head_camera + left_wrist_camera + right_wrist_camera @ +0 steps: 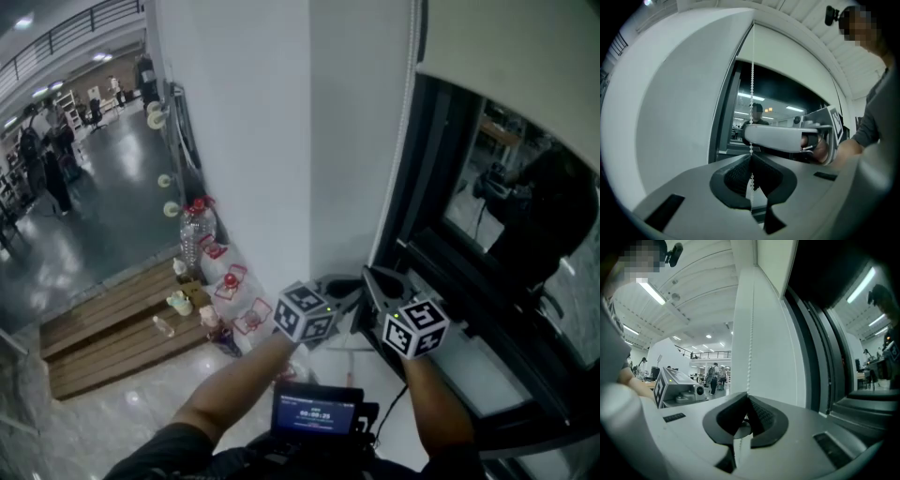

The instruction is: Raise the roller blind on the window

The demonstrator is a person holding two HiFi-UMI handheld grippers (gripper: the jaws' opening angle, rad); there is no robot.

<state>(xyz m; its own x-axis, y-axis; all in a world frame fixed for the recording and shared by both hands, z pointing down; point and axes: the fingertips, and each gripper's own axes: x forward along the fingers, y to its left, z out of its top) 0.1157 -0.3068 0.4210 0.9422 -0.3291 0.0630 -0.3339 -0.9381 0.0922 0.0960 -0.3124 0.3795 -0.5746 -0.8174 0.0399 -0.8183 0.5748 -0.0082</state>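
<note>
Head view downward, gripper views close (sharing chain (752,89))

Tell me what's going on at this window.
A person stands at the window, holding a claw in each hand. The left claw and the right claw are side by side, low down beside the frame. Both are shut on the bead chain that works the roller blind. The blind's bottom edge sits high, so much of the dark window glass is already uncovered.
</note>
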